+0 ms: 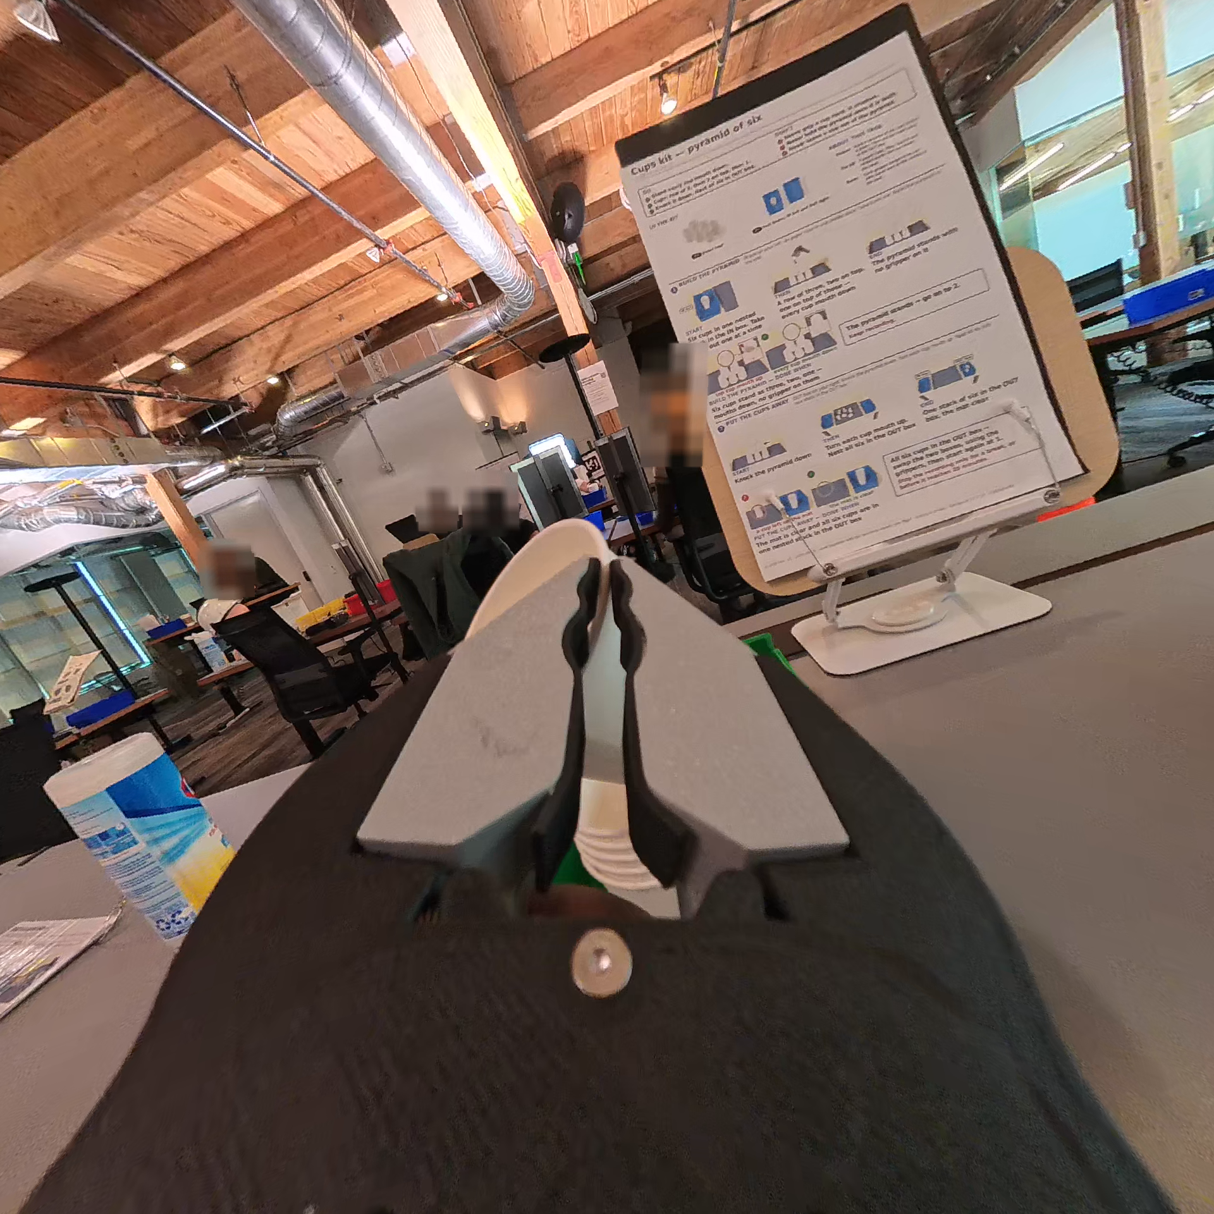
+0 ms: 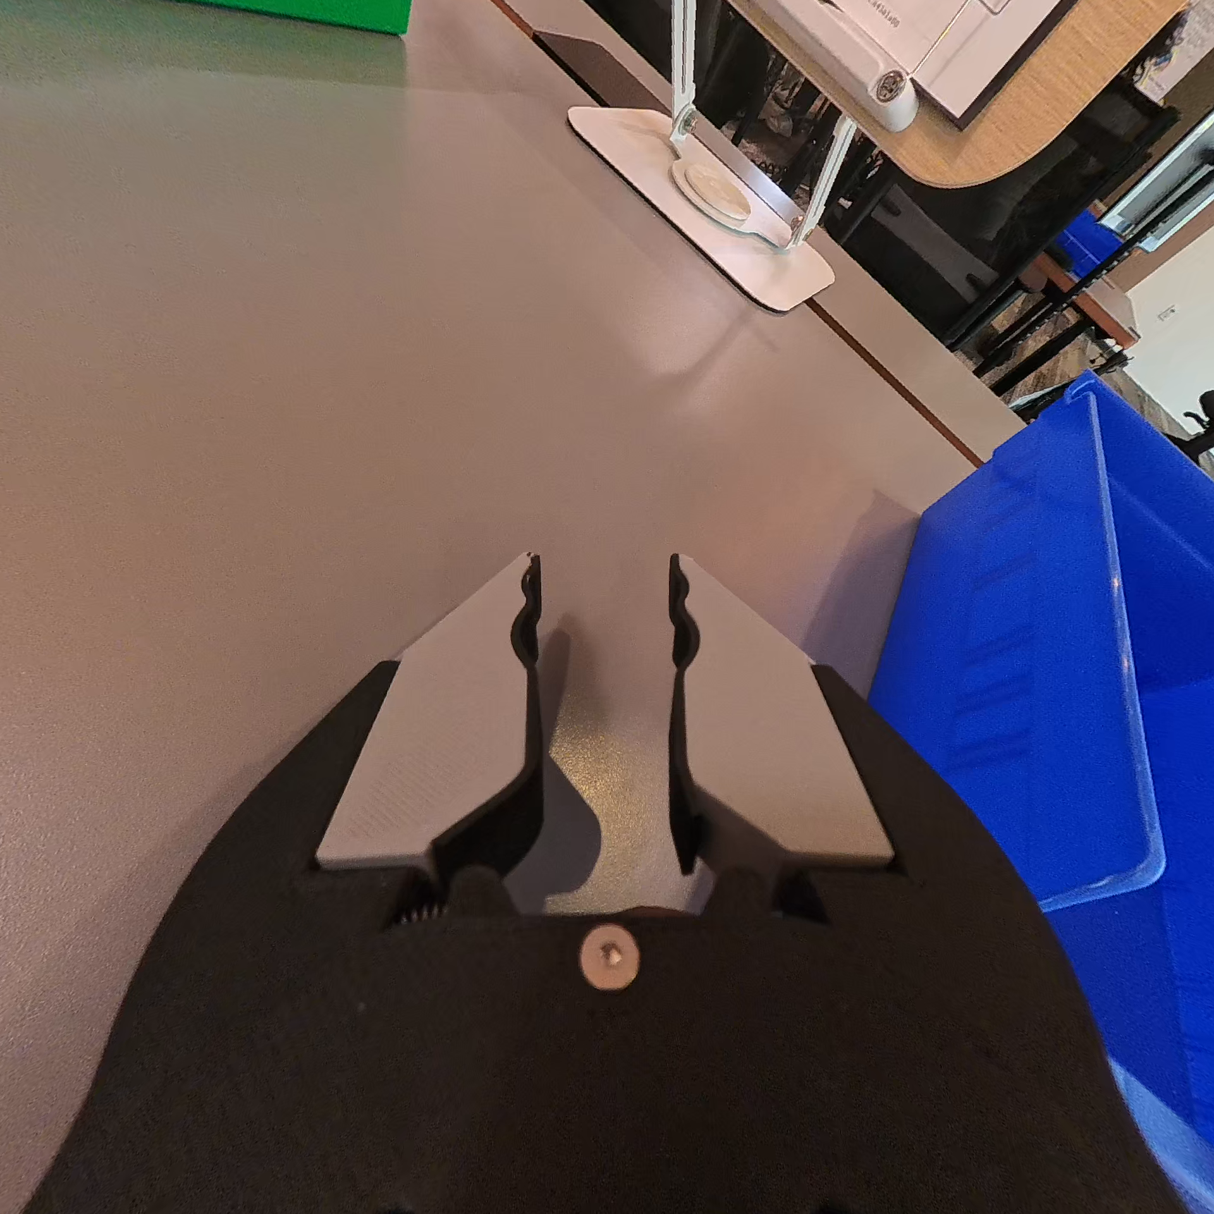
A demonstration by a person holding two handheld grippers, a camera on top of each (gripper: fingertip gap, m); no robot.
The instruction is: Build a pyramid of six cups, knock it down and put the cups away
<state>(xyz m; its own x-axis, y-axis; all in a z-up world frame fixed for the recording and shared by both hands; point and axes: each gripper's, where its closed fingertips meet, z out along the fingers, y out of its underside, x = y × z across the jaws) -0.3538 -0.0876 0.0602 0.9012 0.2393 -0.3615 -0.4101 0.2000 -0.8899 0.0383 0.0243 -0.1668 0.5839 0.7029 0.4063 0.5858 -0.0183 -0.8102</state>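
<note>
White, thin-walled cup (image 1: 607,663), apparently several nested, is pinched by its wall in the left gripper (image 1: 606,584), raised off the desk (image 1: 985,788); light, crushable, so squeeze gently. Right gripper (image 2: 604,558) gapes, empty.

Your left gripper (image 1: 607,578), grey-fingered with black pads, pinches a plain white ribbed plastic cup (image 1: 607,663). Near left stands a blue, white and yellow wipes canister (image 1: 141,831). Right: a bright blue plastic bin (image 2: 1025,657) on the matte grey table (image 2: 328,368).
</note>
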